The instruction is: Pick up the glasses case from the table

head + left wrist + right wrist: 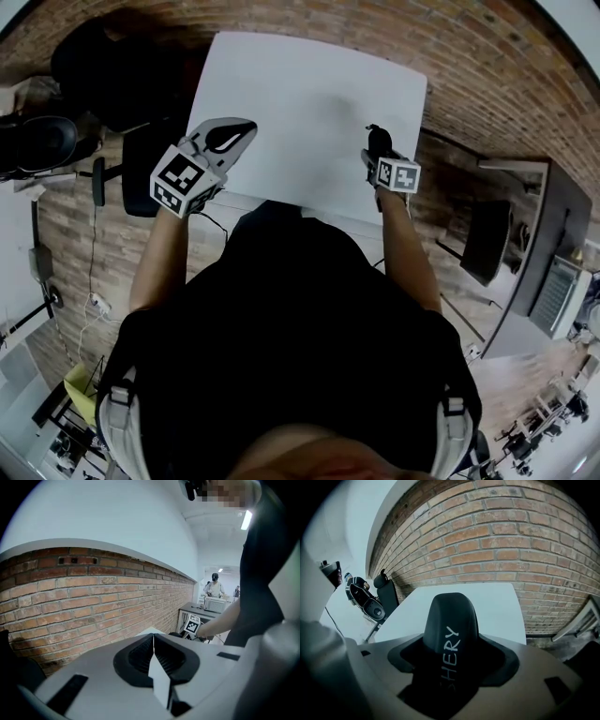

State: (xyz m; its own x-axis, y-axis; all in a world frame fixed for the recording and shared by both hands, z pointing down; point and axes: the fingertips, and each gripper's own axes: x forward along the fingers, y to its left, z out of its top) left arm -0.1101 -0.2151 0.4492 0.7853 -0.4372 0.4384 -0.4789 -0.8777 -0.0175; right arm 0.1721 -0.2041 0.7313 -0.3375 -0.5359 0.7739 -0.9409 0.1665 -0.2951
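The lower end of the black hard-shell glasses case (451, 616) is buried between the jaws of the right gripper (452, 663), and its white lettering fades unreadable into shadow there. From above, that gripper's marker cube (397, 174) covers most of the case.

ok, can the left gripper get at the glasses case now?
Likely yes for reach: nothing stands between them over the table. But the right gripper is clamped on the glasses case, and the left gripper is shut, so it would have to open first.
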